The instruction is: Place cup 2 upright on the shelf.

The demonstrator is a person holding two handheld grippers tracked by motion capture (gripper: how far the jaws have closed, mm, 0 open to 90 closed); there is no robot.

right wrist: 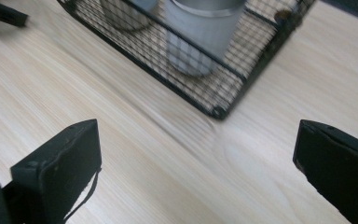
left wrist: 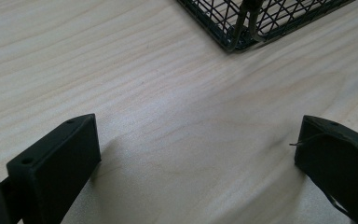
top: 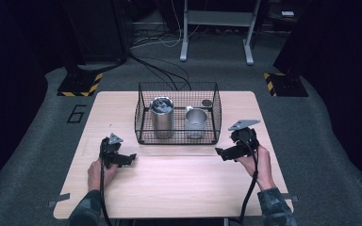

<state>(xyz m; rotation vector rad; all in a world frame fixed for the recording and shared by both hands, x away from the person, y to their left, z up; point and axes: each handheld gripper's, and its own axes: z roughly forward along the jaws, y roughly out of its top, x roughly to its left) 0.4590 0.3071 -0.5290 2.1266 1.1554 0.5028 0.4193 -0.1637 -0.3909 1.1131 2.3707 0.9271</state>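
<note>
While both grippers rest low over the wooden table [top: 169,188], we log the scene from the high view: the wire basket [top: 178,140] sits at 12 o'clock from table centre, the left gripper [top: 131,158] at 8 o'clock of it and the right gripper [top: 219,151] at 4 o'clock, each near the basket's front corners but clear of it. Jaws on both stand wide apart and hold nothing — the left gripper view shows bare wood between them, and so does the right gripper view.

Basket contents: a tall steel canister [top: 161,117] in the left half with something grey lying in its mouth (we cannot tell what), and a shorter metal cup [top: 196,123] in the right half, apparently empty, with a small handle or tab at its rim toward 11 o'clock. A small dark round item [top: 207,102] lies at the back right corner; too small to identify.

Handling judgement: the basket looks stiff, light by itself, but the two metal vessels add weight and could slide or tip if it tilts. We judge the top rim wire at the two short sides the best purchase, one gripper per side, lifted level. The cup's smooth wall looks slippery — its rim would be the surer hold.
</note>
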